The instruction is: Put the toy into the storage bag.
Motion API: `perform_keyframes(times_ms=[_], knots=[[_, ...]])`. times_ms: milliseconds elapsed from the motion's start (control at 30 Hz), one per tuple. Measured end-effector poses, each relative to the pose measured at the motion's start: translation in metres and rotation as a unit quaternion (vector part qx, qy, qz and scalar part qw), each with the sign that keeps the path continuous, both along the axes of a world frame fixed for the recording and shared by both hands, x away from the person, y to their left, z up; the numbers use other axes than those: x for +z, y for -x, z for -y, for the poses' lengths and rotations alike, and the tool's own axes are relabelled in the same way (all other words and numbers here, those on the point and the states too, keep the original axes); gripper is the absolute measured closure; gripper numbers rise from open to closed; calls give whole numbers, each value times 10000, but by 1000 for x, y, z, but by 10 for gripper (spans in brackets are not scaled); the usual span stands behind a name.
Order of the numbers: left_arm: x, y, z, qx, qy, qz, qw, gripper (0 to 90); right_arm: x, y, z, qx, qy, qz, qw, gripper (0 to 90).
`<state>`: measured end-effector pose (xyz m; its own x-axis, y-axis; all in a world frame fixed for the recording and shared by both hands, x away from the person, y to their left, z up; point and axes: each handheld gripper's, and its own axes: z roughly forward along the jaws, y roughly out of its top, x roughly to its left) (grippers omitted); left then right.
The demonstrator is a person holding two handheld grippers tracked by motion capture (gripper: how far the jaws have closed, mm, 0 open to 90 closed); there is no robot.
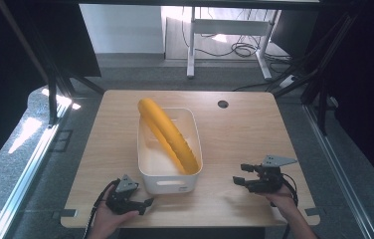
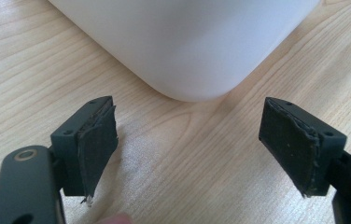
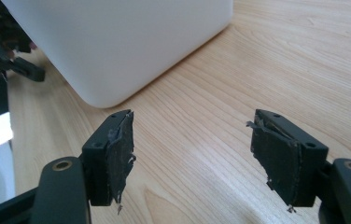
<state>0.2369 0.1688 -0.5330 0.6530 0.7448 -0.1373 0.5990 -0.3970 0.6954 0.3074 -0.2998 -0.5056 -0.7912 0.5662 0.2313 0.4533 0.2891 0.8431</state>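
One bench (image 1: 234, 134), wood top, one dark round hole (image 1: 223, 104) near its far edge. One white bin (image 1: 193, 130) at centre, rounded corners, a handle slot in its near wall. One yellow banana (image 1: 167, 133), long and curved, lying in the bin. Its long axis runs on a diagonal: far end points far-left and sticks up over the bin's far-left rim, near end points near-right and sits down against the near-right corner inside. So it is tilted, high at the far end, low at the near end.

Two claws, one per hand. Left claw (image 1: 147, 203) sits at the near-left of the bench, just beside the bin's near-left corner, pointing right. In the left gripper view the left claw (image 2: 192, 154) is spread wide, nothing between the pads, bare bench under the gap, the bin corner (image 2: 197, 51) close ahead, not touching.

Right claw (image 1: 240, 174) is at the near-right of the bench, pointing left toward the bin, well apart from it. In the right gripper view the right claw (image 3: 192, 158) is also spread wide with nothing gripped, only wood grain in the gap; bin corner (image 3: 117, 46) ahead to the left. Pads on both claws look frayed at the edges.
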Motion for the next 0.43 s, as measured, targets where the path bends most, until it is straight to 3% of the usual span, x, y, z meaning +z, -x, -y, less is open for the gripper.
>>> perform_keyframes(times_ms=[433], knots=[[0,0,1,-16,-21,13,10000,195,-3,-1,0,-106,96,33,9999,300]])
